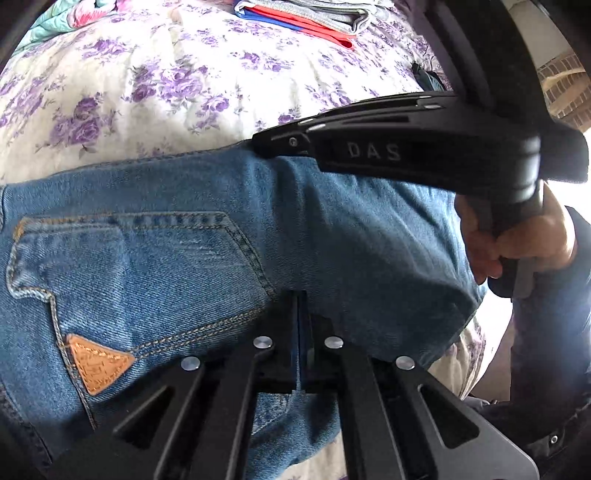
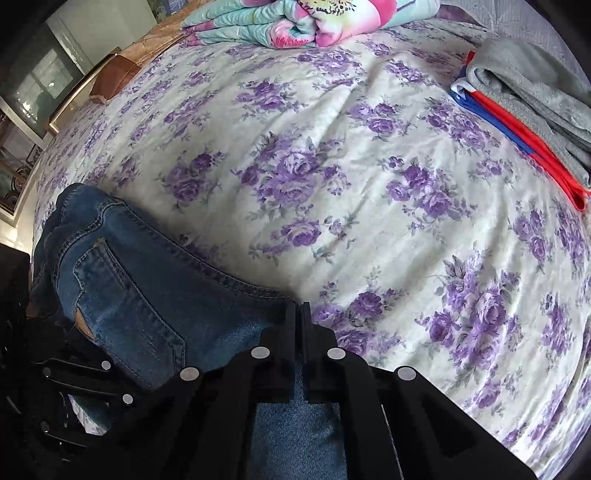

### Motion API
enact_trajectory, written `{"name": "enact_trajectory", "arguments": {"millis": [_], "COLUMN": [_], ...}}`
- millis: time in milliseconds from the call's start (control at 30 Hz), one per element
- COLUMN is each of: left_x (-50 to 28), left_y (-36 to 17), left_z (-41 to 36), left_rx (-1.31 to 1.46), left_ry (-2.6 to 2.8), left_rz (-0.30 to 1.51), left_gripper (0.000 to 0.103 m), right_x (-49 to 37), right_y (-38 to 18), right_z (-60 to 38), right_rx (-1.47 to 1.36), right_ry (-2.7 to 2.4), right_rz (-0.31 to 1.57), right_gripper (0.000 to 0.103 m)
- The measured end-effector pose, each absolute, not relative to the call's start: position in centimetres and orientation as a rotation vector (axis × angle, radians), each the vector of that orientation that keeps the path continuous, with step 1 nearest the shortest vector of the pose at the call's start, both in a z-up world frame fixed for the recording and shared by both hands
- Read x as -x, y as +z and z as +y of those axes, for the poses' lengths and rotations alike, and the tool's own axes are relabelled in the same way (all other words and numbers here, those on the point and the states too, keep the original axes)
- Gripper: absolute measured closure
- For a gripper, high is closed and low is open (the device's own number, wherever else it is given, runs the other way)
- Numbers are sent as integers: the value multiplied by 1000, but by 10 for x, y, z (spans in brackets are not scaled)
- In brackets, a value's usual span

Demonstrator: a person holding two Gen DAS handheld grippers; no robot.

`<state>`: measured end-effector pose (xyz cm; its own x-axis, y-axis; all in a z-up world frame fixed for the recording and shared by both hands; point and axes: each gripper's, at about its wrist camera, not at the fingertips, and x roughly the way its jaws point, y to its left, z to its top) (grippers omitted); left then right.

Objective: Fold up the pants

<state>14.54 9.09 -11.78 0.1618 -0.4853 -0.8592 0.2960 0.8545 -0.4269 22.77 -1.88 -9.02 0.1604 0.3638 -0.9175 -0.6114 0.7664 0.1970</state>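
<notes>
Left gripper [image 1: 301, 321] and right gripper [image 2: 300, 328] both clamped on blue denim jeans [image 1: 184, 240] over purple-floral bedsheet [image 2: 332, 166].

Jeans [image 1: 221, 240] run past both views' edges.

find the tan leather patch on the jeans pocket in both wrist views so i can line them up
Left wrist: the tan leather patch sits lower left, at the bottom corner of the back pocket on the jeans.
Right wrist: the same patch shows as a thin sliver at far left, seen edge-on.
Shared landmark: the folded grey garment over red and blue cloth, top right in both views.
</notes>
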Motion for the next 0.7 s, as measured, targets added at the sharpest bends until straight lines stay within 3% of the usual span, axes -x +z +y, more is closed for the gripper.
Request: {"name": "enact_trajectory", "arguments": {"millis": [67, 133, 200, 233, 367, 433, 500, 600, 700], "left_x": [-147, -147, -150, -154, -179, -193, -208, -211, -213], "left_y": [-110, -98, -89, -84, -83, -93, -108, -117, -123], "left_z": [86, 86, 87, 84, 61, 48, 38, 41, 46], "left_rx": [166, 163, 171, 179, 186, 175, 157, 174, 193], "left_ry": [-557, -551, -556, -559, -569, -567, -542, -552, -580], "left_rz": [1291, 1268, 1247, 1238, 1247, 1275, 1313, 1322, 1308], "left_gripper": [102, 102, 102, 101, 101, 101, 101, 101, 101], "right_x": [-226, -215, -192, -180, -129, -106, -89, -69, -54], "right_y": [-73, -50, -31, -27, -36, -47, -60, -88, -103], "right_z": [-39, -59, -80, -91, -117, -114, -120, -116, -114], "right_rx": [119, 79, 101, 104, 112, 161, 161, 174, 194], "right_ry": [706, 683, 661, 655, 665, 643, 622, 619, 584], "right_rz": [1216, 1157, 1103, 1103, 1121, 1116, 1130, 1208, 1163], "right_gripper": [91, 68, 53, 51, 54, 77, 79, 91, 91]}}
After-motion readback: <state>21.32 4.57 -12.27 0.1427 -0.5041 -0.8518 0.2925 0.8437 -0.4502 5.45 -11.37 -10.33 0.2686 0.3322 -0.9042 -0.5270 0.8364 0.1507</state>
